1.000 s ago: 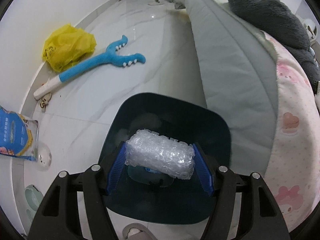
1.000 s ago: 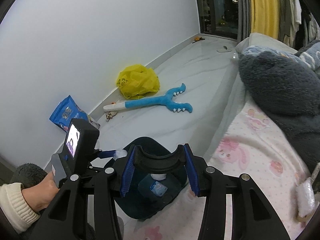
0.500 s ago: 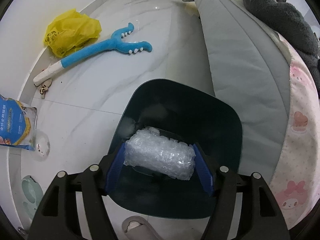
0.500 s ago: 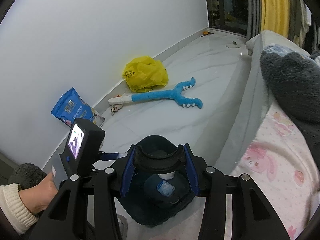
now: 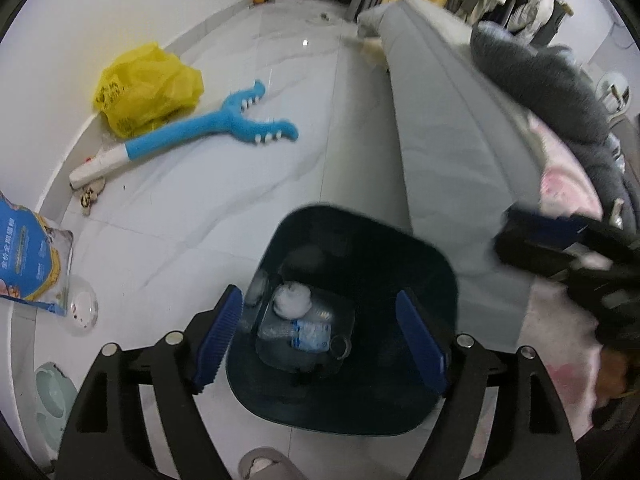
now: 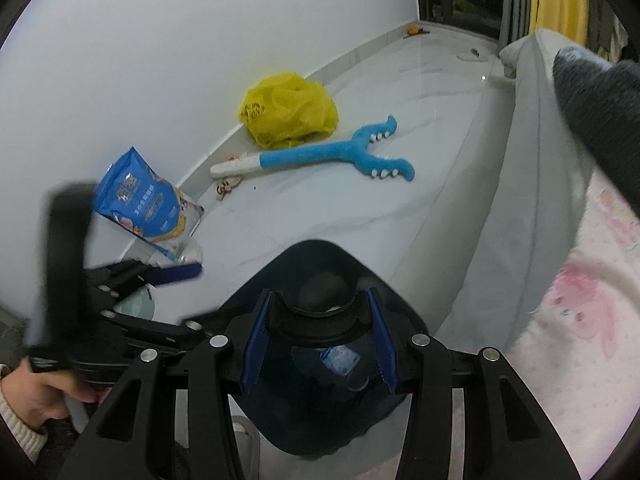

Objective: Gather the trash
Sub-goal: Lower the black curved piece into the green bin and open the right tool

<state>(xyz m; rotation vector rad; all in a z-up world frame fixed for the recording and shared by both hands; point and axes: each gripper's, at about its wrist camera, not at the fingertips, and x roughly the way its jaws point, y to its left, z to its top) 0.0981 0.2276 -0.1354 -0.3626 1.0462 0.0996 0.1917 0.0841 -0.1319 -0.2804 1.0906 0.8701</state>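
Dark teal plastic waste bin (image 5: 432, 364), on floor directly below: left hand-held gripper (image 5: 320, 340) opening, empty; right hand-held gripper (image 6: 318, 344) clamps black ring-shaped object (image 6: 320, 318) above its mouth, nearer.

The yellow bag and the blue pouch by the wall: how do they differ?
The yellow bag is crumpled into a soft, rounded heap; the blue pouch is flat and leans against the wall. The yellow bag shows only sparse dark print; the blue pouch carries colourful printed graphics. Both sit on the white floor, outside the dark bin.
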